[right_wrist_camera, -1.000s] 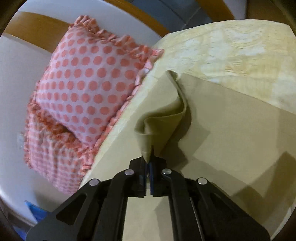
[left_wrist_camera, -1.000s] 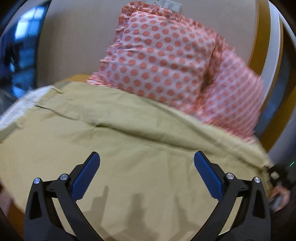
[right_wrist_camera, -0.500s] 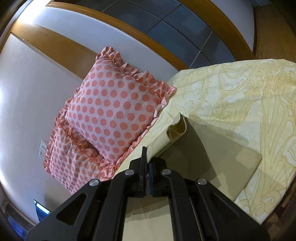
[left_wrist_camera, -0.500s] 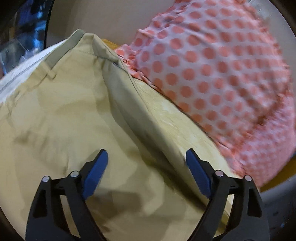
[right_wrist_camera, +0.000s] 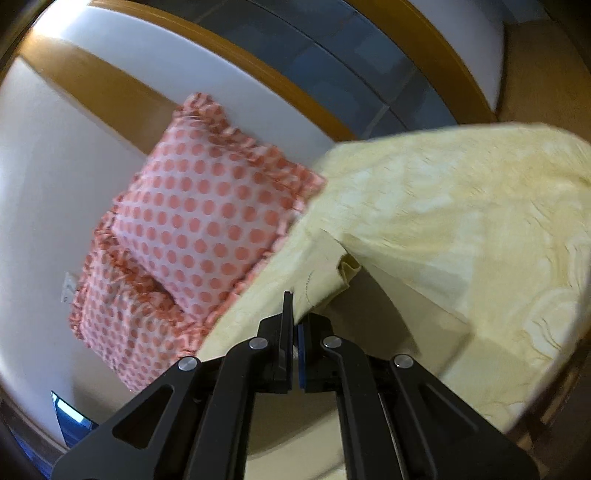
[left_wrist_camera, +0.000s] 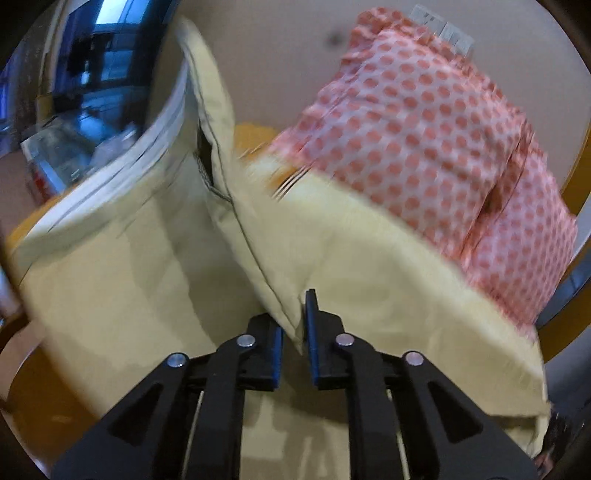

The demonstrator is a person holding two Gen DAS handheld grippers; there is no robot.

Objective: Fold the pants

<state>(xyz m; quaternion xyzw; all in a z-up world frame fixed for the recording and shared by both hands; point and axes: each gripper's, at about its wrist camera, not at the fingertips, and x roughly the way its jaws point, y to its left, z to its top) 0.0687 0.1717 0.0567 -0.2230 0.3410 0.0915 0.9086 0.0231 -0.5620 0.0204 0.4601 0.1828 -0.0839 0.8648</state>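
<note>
Both grippers point toward the far pillows (left_wrist_camera: 424, 140) — the left gripper (left_wrist_camera: 294, 332) clamps a seamed edge of the pants (left_wrist_camera: 122, 280), lifted over the bed (right_wrist_camera: 461, 206); the right gripper (right_wrist_camera: 293, 332), tilted up, pinches another corner, with the cloth hanging off to its right.

No legible text, label, brand, number or sign appears in either wrist view. A pale wall plate (left_wrist_camera: 443, 26) above the polka-dot pillows (left_wrist_camera: 424, 140) is too blurred to show any marking in the left view, and in the right view it (right_wrist_camera: 69, 291) is too small to read.
</note>
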